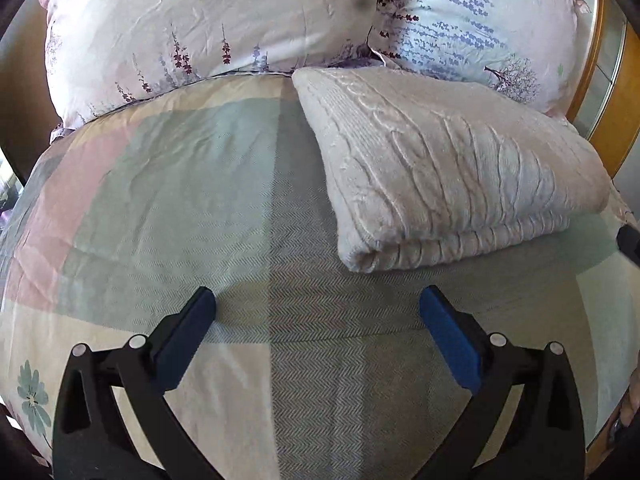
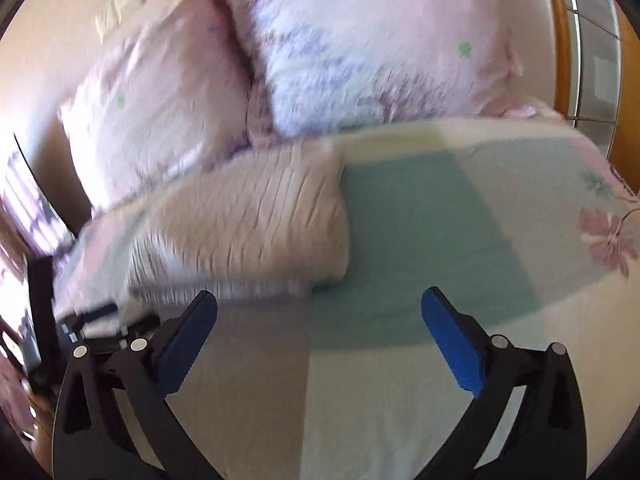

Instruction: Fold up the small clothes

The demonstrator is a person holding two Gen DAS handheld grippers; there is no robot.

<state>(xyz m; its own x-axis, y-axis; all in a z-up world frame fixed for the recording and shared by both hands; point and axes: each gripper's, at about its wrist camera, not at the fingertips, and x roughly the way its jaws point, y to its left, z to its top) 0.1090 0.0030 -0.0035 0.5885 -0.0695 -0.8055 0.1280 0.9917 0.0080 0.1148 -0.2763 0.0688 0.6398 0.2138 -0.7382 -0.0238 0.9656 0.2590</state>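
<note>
Lying folded into a thick, tidy rectangle on the bed, just near the two pillows, the cream knit sweater looks finished, left claw and right claw both spread wide, empty, no further garment visible.

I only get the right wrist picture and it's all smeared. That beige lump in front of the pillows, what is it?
Observer: A folded cable-knit sweater; the left wrist view shows it sharp, lying on the patchwork bedspread.
Visitor: Is it actually folded?
Observer: Yes, stacked layers show along its near edge.
Visitor: Are the other tongs gripping it?
Observer: No. The left tongs are open, short of the sweater, holding nothing.
</note>
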